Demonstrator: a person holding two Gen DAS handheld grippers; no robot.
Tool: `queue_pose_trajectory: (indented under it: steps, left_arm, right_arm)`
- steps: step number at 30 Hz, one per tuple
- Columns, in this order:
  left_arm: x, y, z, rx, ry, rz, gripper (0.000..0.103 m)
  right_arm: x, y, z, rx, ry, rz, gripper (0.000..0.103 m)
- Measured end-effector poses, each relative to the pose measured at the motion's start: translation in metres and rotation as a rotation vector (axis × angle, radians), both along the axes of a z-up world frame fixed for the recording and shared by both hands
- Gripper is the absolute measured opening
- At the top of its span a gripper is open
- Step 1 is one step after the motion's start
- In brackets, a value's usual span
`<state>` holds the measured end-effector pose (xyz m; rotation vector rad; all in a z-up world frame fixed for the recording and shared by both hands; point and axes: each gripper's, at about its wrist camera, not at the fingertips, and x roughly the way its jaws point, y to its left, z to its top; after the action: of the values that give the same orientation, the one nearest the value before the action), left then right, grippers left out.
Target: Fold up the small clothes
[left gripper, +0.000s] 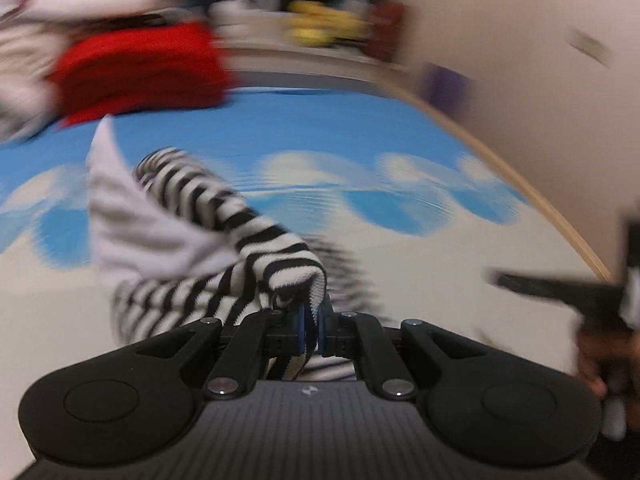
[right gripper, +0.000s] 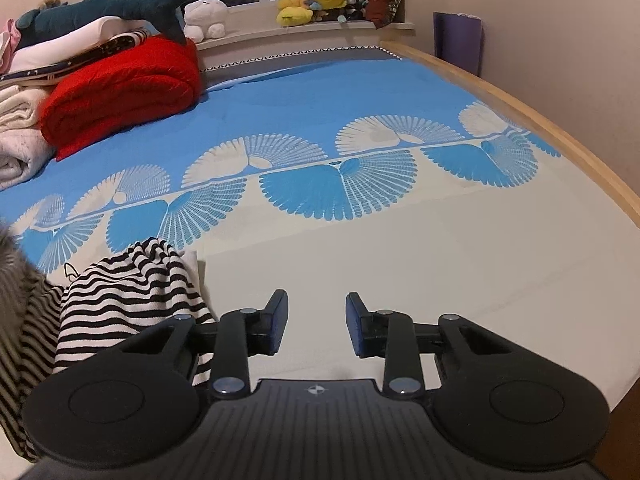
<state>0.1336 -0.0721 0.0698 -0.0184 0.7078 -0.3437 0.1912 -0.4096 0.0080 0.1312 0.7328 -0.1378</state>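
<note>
A black-and-white striped garment (left gripper: 224,232) with a white inner side hangs from my left gripper (left gripper: 309,320), which is shut on a fold of its edge and holds it above the bed; this view is motion-blurred. In the right wrist view the same striped garment (right gripper: 120,304) lies bunched at the lower left on the bed sheet (right gripper: 360,264). My right gripper (right gripper: 316,320) is open and empty, low over the cream part of the sheet, to the right of the garment. The right gripper also shows at the right edge of the left wrist view (left gripper: 560,288).
A folded red blanket (right gripper: 120,88) and a pile of white bedding (right gripper: 20,136) lie at the back left. A shark plush (right gripper: 120,6) and yellow plush toys (right gripper: 312,0) sit by the window. The wooden bed edge (right gripper: 560,132) and wall run along the right.
</note>
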Motion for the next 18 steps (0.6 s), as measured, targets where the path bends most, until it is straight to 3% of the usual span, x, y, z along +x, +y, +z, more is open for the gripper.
queue_pose_trajectory:
  steps: [3, 6, 8, 11, 16, 18]
  left_arm:
    - [-0.005, -0.059, -0.029, -0.003, 0.066, -0.184, 0.010]
    - [0.003, -0.085, -0.066, 0.010, 0.256, -0.344, 0.016]
    - [-0.002, -0.076, -0.065, 0.046, 0.228, -0.358, 0.018]
    - [-0.001, -0.029, -0.049, -0.005, 0.173, -0.342, 0.028]
    - [0.003, 0.044, -0.038, 0.150, 0.034, -0.225, 0.029]
    - [0.005, 0.072, -0.046, 0.141, 0.018, -0.164, 0.029]
  right_arm:
    - [-0.001, -0.007, 0.001, 0.014, -0.005, 0.002, 0.033]
    - [-0.002, -0.011, 0.001, 0.035, -0.005, 0.004, 0.033]
    - [-0.001, -0.014, 0.001, 0.076, -0.001, 0.008, 0.033]
    - [0.002, -0.014, -0.001, 0.171, 0.011, 0.029, 0.034]
    - [0.017, 0.008, -0.010, 0.272, 0.061, 0.120, 0.034]
    - [0.026, 0.020, -0.017, 0.312, 0.115, 0.147, 0.035]
